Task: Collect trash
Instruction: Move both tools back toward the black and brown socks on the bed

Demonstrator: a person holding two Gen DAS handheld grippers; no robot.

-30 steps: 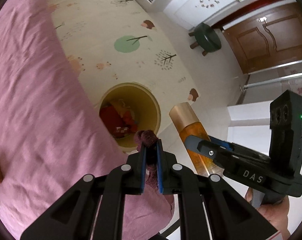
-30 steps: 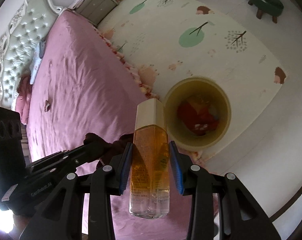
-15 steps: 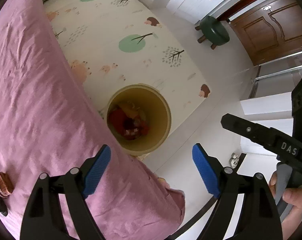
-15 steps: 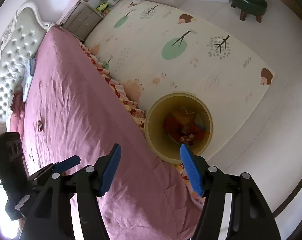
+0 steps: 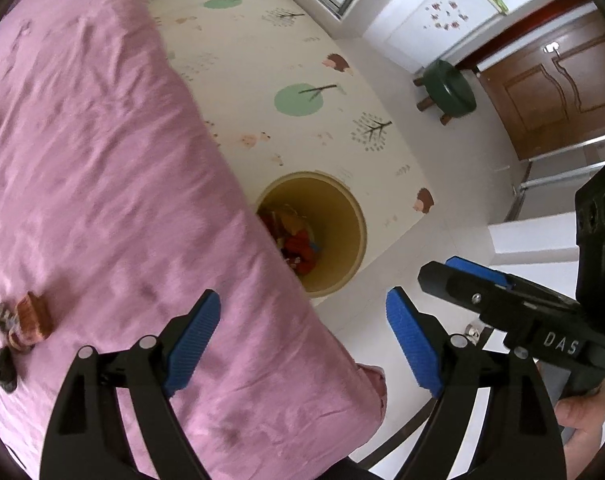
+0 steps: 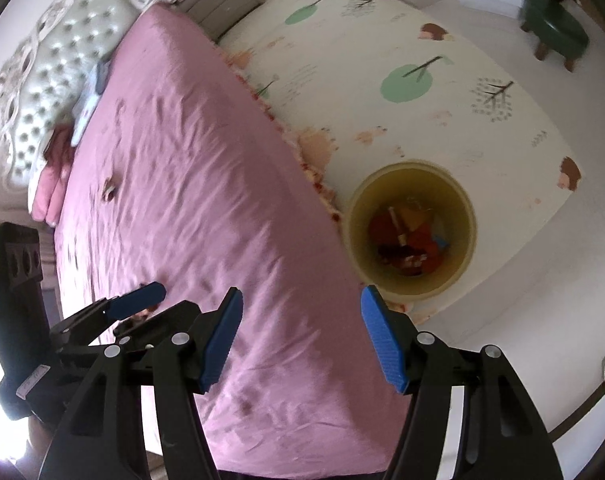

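Note:
A yellow bin (image 5: 342, 208) stands on the floor mat beside the pink bed; red and orange trash (image 5: 298, 240) lies in it. It also shows in the right wrist view (image 6: 458, 208). My left gripper (image 5: 302, 340) is open and empty above the bed's corner. My right gripper (image 6: 302, 336) is open and empty over the bed's edge, next to the bin. Small brown and dark scraps (image 5: 26, 320) lie on the bed at the left. Another small scrap (image 6: 109, 190) lies further up the bed.
The pink bed (image 6: 190, 184) fills the left, with a tufted headboard (image 6: 58, 60) and pillows. A patterned play mat (image 5: 262, 72) covers the floor. A green stool (image 5: 448, 88) stands near a brown door (image 5: 558, 84). A nightstand (image 6: 218, 4) is by the headboard.
One second ago the left gripper held a dark red scrap and the right an amber bottle. Both opened and are empty. Both have since pulled back over the bed.

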